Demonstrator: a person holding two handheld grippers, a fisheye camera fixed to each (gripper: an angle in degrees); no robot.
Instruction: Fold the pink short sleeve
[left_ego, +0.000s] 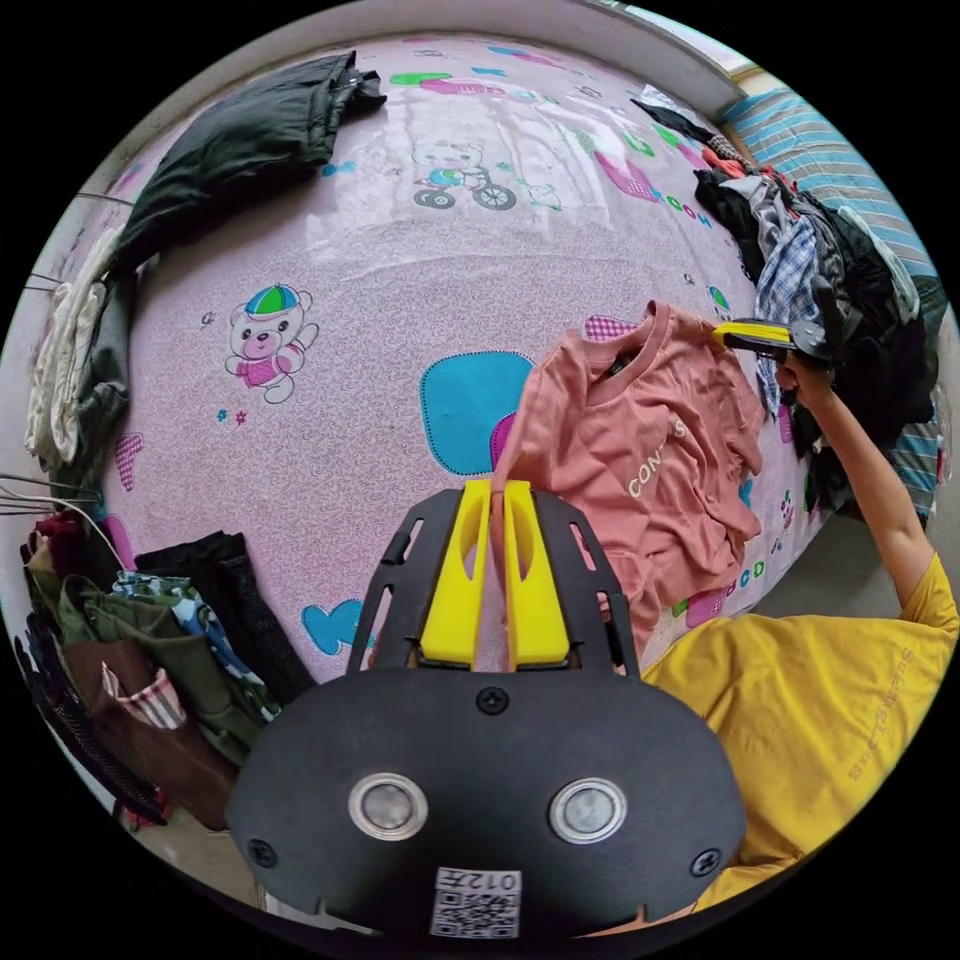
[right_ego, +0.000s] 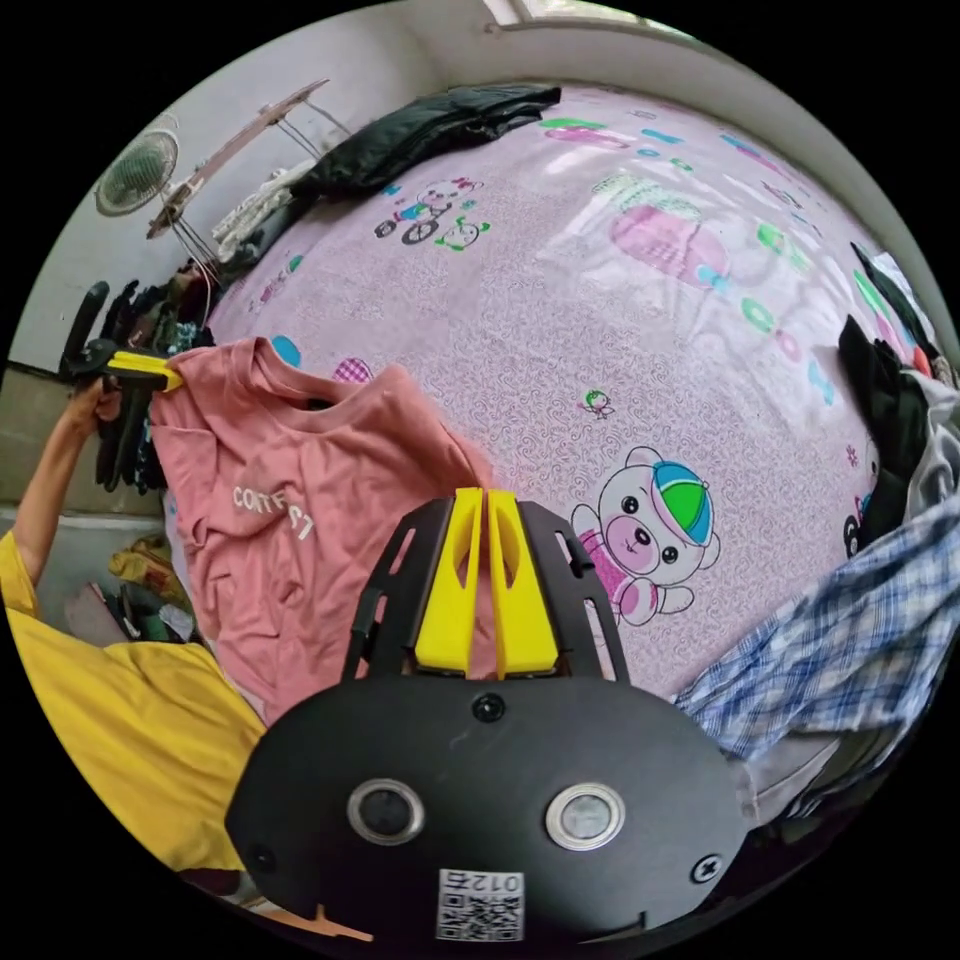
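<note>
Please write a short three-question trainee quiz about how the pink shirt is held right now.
1. True or false: the shirt lies flat on the bed.
2. Which grippers are shut on the shirt? A left only; B right only; C both.
3. Fill in: the bedsheet shows cartoon ____.

Key: 1 false, it hangs by its shoulders; 2 C; 3 bears.
</note>
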